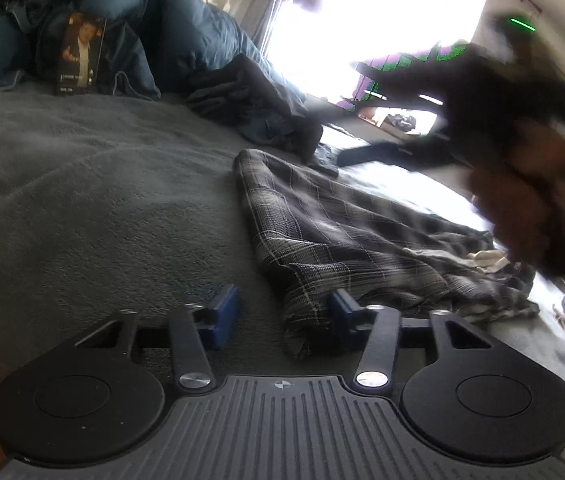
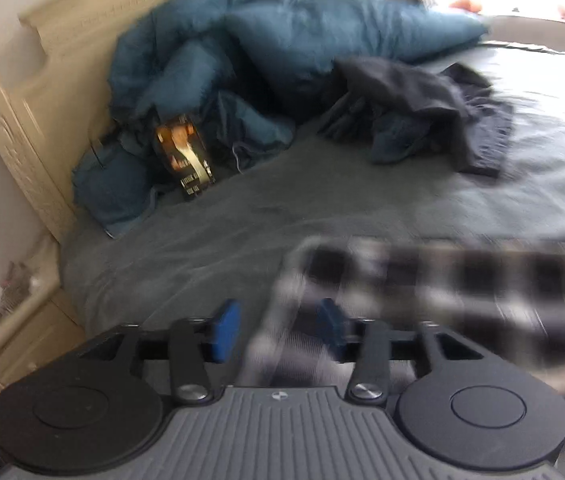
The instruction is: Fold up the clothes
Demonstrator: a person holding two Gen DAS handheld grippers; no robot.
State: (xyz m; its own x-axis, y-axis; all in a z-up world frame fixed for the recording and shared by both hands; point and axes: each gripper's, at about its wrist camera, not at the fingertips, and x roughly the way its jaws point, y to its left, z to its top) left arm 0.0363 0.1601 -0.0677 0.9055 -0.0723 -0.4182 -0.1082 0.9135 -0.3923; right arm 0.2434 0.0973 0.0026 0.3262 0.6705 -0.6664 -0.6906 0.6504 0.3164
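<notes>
1. The left gripper (image 1: 282, 316) sits low over the gray blanket (image 1: 82, 200) on the bed.
2. Its two blue pads (image 1: 224, 316) are spread apart. They are not squeezing anything.
3. A checked cloth (image 1: 342, 232) lies on the blanket. One corner of it reaches down between the left gripper's pads, close to the pad on the right side of the picture. I cannot tell if it touches that pad.
4. The rest of the checked cloth stretches away to the right and toward the window (image 1: 362, 20).
5. A blurry hand (image 1: 542, 208) is over the far right part of the cloth.
6. The right gripper (image 2: 278, 330) has its pads spread apart too.
7. In the right wrist view, the checked cloth (image 2: 422, 280) is very blurry. It hangs between and in front of the pads, but they do not pinch it.
8. A pile of dark clothes (image 2: 422, 112) lies farther off on the bed.
9. A blue quilt (image 2: 242, 48) is bunched up by the cream headboard (image 2: 22, 120), with a book (image 2: 186, 156) leaning on it.
</notes>
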